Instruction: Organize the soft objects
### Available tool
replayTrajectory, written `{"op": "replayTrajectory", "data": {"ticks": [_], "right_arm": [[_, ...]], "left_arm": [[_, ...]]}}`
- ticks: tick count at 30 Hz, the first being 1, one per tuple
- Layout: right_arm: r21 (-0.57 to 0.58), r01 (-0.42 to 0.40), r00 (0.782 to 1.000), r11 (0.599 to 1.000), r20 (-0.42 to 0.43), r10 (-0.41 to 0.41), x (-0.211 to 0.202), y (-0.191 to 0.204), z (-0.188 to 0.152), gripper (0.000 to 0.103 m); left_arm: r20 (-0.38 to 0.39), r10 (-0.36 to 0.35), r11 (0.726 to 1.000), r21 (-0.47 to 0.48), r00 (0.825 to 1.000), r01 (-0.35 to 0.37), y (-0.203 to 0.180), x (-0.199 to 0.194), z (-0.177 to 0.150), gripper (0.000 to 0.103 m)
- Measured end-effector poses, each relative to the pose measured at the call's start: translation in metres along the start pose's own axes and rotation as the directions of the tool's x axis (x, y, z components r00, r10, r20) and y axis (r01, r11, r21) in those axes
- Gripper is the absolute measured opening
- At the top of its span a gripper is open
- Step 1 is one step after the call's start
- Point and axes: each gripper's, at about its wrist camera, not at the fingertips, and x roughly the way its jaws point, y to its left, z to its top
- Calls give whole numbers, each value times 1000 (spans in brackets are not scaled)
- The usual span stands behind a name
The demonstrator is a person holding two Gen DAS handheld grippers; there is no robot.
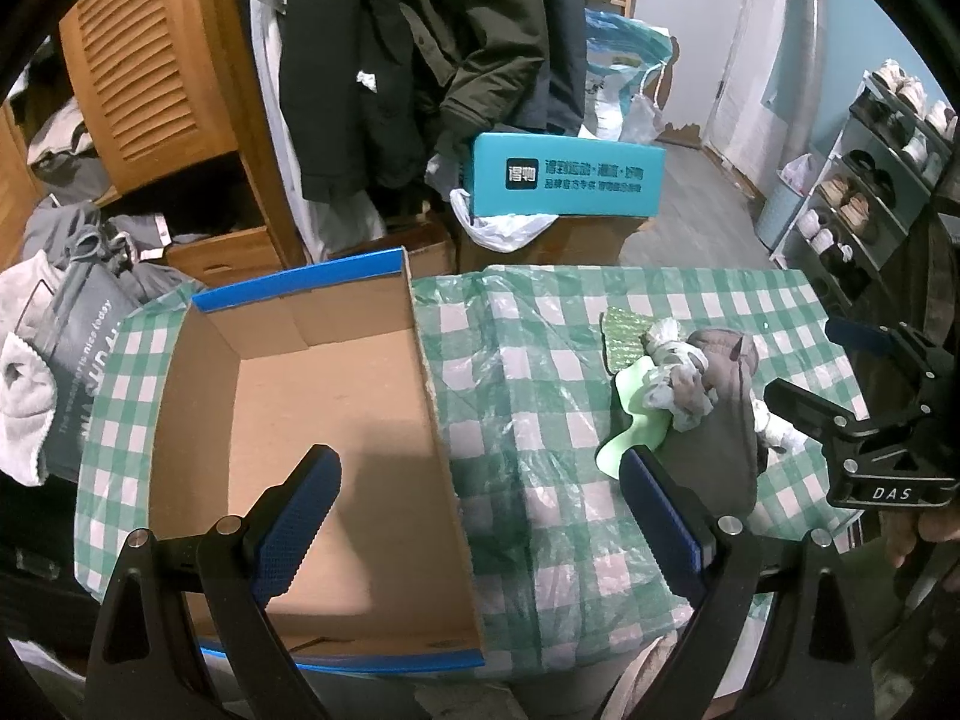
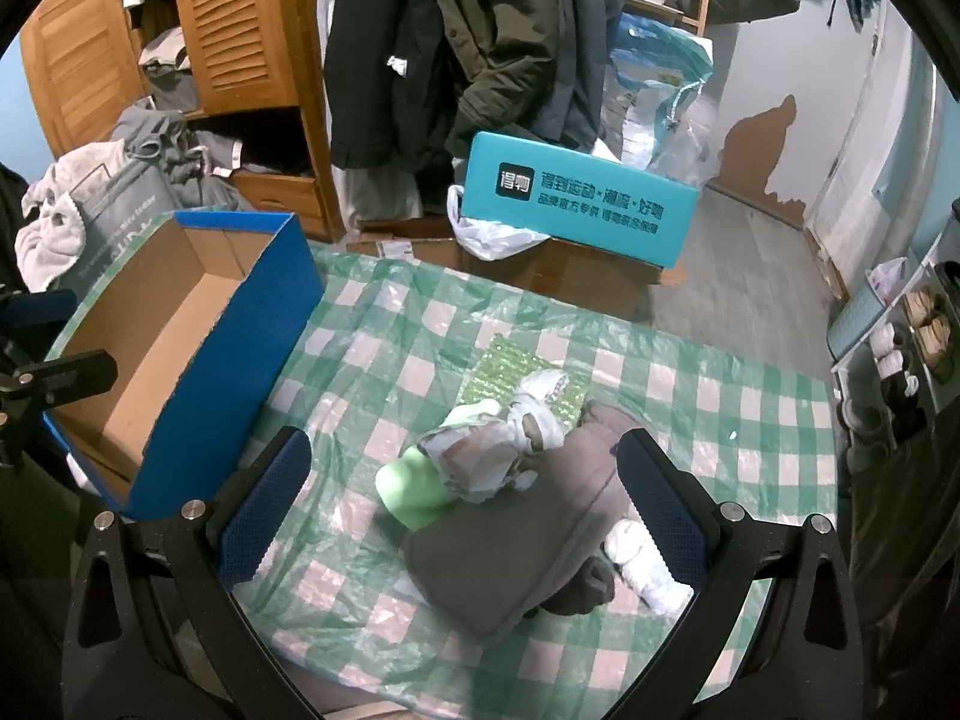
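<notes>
A heap of soft things lies on the green-checked tablecloth point(image 2: 384, 360): a grey-brown cloth item point(image 2: 522, 528) point(image 1: 714, 420), a crumpled white plastic bag point(image 2: 492, 450) point(image 1: 678, 378), a pale green piece point(image 2: 414, 486) point(image 1: 636, 426) and a green bubble-wrap sheet point(image 2: 510, 372) point(image 1: 624, 324). An open cardboard box with blue sides point(image 1: 312, 408) point(image 2: 174, 354) stands at the left and holds nothing. My left gripper point(image 1: 480, 516) hangs open over the box's right wall. My right gripper point(image 2: 462, 510) is open above the heap, and it also shows in the left wrist view point(image 1: 822, 372).
Behind the table stand a teal box point(image 2: 582, 204) on brown cartons, hanging dark coats point(image 2: 480, 42) and a wooden louvred wardrobe point(image 2: 234, 30) spilling clothes. A shoe rack point(image 1: 870, 180) lines the right wall. A grey bag point(image 1: 78, 348) with towels sits at the left.
</notes>
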Motion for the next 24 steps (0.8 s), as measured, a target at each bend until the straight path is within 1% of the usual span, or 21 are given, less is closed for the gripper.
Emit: {"op": "replayTrajectory", "data": {"ticks": [5,8,15,24], "right_arm": [[18,11,1000,1000,-10,-11,5,-17,-9,101],[32,22,1000,999,-21,-22,3,-25,-8,101],[80,52,998,995,-41,-49,3,-52,-13,101],[149,83,995,985,-66,-74,3,-91,-27,101]], "left_arm": [[-27,-21,1000,-5,999,21,-7,8,4,95],[-40,-30,1000,-1,999,30,-13,11,7,95],[-48,-29,999,33,998,30,-30,17,16,95],[-85,-47,994,93,995,54,-59,36,23,95]]}}
